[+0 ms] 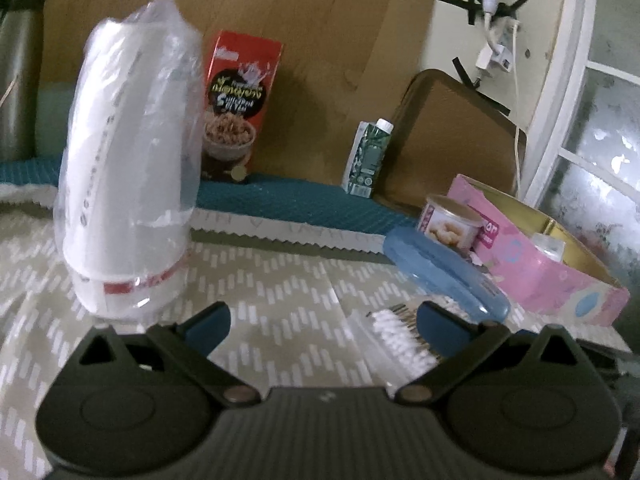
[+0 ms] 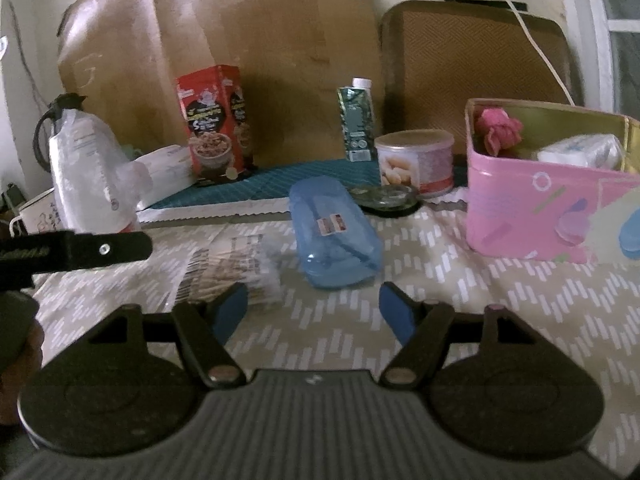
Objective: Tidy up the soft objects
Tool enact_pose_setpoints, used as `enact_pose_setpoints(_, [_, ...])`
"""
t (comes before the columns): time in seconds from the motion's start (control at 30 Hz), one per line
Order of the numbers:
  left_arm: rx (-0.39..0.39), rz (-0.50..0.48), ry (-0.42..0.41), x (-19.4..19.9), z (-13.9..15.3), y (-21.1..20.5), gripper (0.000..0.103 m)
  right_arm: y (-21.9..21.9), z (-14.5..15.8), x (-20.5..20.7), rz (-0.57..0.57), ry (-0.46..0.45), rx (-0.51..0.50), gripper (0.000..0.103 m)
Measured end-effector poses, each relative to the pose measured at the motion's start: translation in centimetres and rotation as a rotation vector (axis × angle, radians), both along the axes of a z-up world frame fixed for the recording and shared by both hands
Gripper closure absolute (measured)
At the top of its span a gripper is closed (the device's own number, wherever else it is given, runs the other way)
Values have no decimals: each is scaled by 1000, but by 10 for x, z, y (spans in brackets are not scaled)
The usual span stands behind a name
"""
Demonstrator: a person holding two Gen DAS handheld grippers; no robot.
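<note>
Grippers: the left gripper (image 1: 322, 322) stands wide open with nothing between its blue pads; the right gripper (image 2: 313, 308) is also open and empty. Reference landmark: the pink box (image 2: 532, 216) on the patterned cloth (image 2: 460, 280). Inside the box lie a pink soft item (image 2: 498, 130) and a white packet (image 2: 580, 151). Left of the box: a round tin (image 2: 416, 160), then a blue plastic case (image 2: 334, 232). Farther left lies a clear bag of cotton swabs (image 2: 232, 268), blurred, so contents are probable only. Farthest left stands a bagged stack of white cups (image 1: 128, 168).
</note>
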State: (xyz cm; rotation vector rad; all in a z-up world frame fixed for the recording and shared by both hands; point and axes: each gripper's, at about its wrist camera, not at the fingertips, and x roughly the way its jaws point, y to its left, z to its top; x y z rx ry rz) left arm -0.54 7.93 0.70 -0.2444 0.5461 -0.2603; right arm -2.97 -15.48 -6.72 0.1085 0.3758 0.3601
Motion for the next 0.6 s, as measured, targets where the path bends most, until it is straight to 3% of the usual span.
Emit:
enact_pose_setpoints(0.27, [-4, -76, -11, -3, 2, -6, 0, 12, 2, -6, 111, -31, -52, 39])
enact_pose_setpoints(0.47, [-205, -166, 118, 18, -4, -2, 1, 22, 3, 1, 207, 12, -76, 38])
enact_pose_setpoints(0.53, [-207, -161, 141, 26, -5, -10, 1, 28, 3, 7, 251, 45, -94, 36])
enact_pose_setpoints(0.6, [-173, -164, 153, 31, -6, -21, 5, 34, 6, 10, 278, 46, -111, 22])
